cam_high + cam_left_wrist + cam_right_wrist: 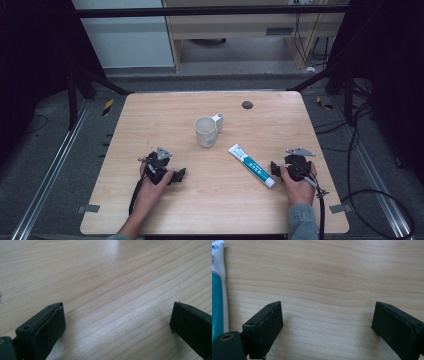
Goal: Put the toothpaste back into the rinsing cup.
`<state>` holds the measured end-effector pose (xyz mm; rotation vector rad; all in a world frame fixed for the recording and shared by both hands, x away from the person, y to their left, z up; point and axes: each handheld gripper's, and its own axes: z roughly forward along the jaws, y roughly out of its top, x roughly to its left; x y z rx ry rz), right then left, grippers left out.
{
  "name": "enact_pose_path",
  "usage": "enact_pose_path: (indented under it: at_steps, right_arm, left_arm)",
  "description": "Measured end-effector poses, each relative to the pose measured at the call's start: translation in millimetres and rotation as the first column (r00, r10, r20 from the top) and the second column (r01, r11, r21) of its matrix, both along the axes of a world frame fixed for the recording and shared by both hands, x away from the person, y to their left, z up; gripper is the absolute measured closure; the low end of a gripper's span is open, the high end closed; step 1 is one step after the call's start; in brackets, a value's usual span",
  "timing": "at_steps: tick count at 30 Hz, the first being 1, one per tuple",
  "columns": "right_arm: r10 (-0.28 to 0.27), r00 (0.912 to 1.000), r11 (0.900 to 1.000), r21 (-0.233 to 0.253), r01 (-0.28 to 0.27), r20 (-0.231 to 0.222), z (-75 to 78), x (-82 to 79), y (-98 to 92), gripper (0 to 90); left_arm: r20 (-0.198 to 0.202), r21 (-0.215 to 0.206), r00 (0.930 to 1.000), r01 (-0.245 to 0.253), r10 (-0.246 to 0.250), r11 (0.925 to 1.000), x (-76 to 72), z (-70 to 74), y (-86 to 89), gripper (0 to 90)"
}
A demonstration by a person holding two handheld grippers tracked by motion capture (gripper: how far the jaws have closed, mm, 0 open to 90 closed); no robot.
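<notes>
Resting on the pale wooden table (150, 115), left gripper (117, 322) and right gripper (327, 322) gape wide, empty.

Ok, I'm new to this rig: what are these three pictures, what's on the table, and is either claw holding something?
No robot here: a person holds a hand-held claw in each hand. The high view looks down on the wooden table from the person's side. The left claw and right claw rest near the front edge. Between them lie a white mug, standing upright, and a white and teal toothpaste tube lying flat, close to the right claw. The other two pictures come from cameras riding on each claw, looking along its black jaws. Both claws are open over bare wood and hold nothing.
</notes>
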<state>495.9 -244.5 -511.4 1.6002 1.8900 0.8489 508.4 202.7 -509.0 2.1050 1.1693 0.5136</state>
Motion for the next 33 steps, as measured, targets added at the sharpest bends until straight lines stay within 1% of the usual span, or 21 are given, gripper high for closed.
enact_pose_path:
  at_steps: [4,7,10,11,13,15,19,20,21,22,23,24,25,26,27,28,29,30,31,32,33]
  right_arm:
    - [0.018,0.9998,1.000,-0.003,-0.018,-0.001,0.2,2.8,1.7,9.7]
    - [0.055,0.9985,0.998,-0.006,-0.055,0.001,0.0,2.2,-0.5,9.8]
    - [0.080,0.9968,0.997,-0.006,-0.080,0.004,1.1,-1.9,-3.3,14.3]
    - [0.089,0.9960,0.996,-0.011,-0.089,0.007,4.1,-3.8,-3.2,14.8]
    - [0.096,0.9951,0.995,-0.006,-0.096,0.023,14.1,-7.1,-0.6,15.0]
    - [0.106,0.9939,0.994,-0.010,-0.105,0.033,27.0,-9.7,5.7,16.0]
    - [0.166,0.9859,0.986,-0.028,-0.166,0.015,47.6,-11.7,23.3,15.9]
    - [0.207,0.9782,0.977,-0.037,-0.208,-0.010,57.1,-11.0,33.5,13.2]
    - [0.207,0.9782,0.977,-0.037,-0.208,-0.010,57.1,-11.0,33.5,13.2]
    - [0.230,0.9729,0.972,-0.042,-0.231,-0.017,61.4,-10.2,38.4,12.0]
    - [0.254,0.9668,0.965,-0.053,-0.255,-0.027,66.6,-8.4,44.7,12.4]
    - [0.280,0.9590,0.956,-0.079,-0.283,-0.046,73.0,-4.6,53.0,14.9]
    - [0.280,0.9590,0.956,-0.079,-0.283,-0.046,73.0,-4.6,53.0,14.9]
    - [0.310,0.9479,0.942,-0.111,-0.317,-0.073,79.7,0.4,62.0,16.4]
    - [0.322,0.9433,0.936,-0.124,-0.330,-0.079,83.0,2.6,66.3,19.3]
    - [0.322,0.9433,0.936,-0.124,-0.330,-0.079,83.0,2.6,66.3,19.3]
    - [0.337,0.9377,0.930,-0.123,-0.345,-0.085,85.8,5.0,69.9,21.6]
    - [0.359,0.9283,0.923,-0.113,-0.369,-0.097,88.5,9.7,75.3,23.5]
    - [0.359,0.9283,0.923,-0.113,-0.369,-0.097,88.5,9.7,75.3,23.5]
    - [0.376,0.9187,0.915,-0.110,-0.389,-0.120,89.3,15.1,80.8,26.1]
    - [0.376,0.9187,0.915,-0.110,-0.389,-0.120,89.3,15.1,80.8,26.1]
  left_arm:
    - [0.000,0.000,1.0000,-0.001,0.001,1.0000,-0.1,0.0,0.0,0.0]
    - [0.000,-0.001,1.0000,-0.001,0.001,1.0000,0.0,0.0,0.0,0.0]
    - [-0.002,0.002,1.0000,-0.001,0.001,1.0000,1.0,0.2,-0.1,0.0]
    - [-0.002,0.002,1.0000,-0.002,0.002,1.0000,1.3,0.3,-0.3,0.0]
    - [-0.002,0.002,1.0000,-0.002,0.002,1.0000,1.3,0.2,-0.3,0.0]
    - [-0.001,0.001,1.0000,-0.002,0.002,1.0000,0.9,0.2,-0.2,0.0]
    - [-0.002,0.002,1.0000,0.004,-0.004,1.0000,-0.4,0.2,0.5,0.0]
    - [-0.002,0.002,1.0000,0.004,-0.004,1.0000,-0.4,0.2,0.5,0.0]
    - [-0.002,0.002,1.0000,0.004,-0.004,1.0000,-0.4,0.2,0.5,0.0]
    - [-0.002,0.002,1.0000,0.004,-0.004,1.0000,-0.4,0.2,0.5,0.0]
    - [-0.002,0.002,1.0000,0.005,-0.005,1.0000,-0.4,0.2,0.6,0.0]
    - [0.000,0.000,1.0000,0.001,-0.001,1.0000,0.0,0.1,0.2,0.0]
    - [0.000,0.000,1.0000,0.001,-0.001,1.0000,0.0,0.1,0.2,0.0]
    - [-0.001,-0.001,1.0000,0.000,0.000,1.0000,0.2,0.1,0.2,0.0]
    - [-0.002,0.003,1.0000,-0.002,0.002,1.0000,0.3,0.2,0.5,0.0]
    - [-0.001,0.000,1.0000,-0.009,0.009,1.0000,0.4,0.1,0.4,0.0]
    - [-0.001,0.000,0.9999,-0.011,0.011,0.9999,0.4,0.1,0.4,0.0]
    - [-0.001,0.000,0.9999,-0.012,0.012,0.9999,0.3,0.1,0.5,0.0]
    - [-0.001,0.000,0.9999,-0.014,0.014,0.9999,0.1,0.1,0.5,0.0]
    - [-0.002,0.001,0.9999,-0.012,0.012,0.9999,-0.1,0.2,0.9,0.0]
    - [-0.002,0.001,0.9999,-0.012,0.012,0.9999,-0.1,0.2,0.9,0.0]
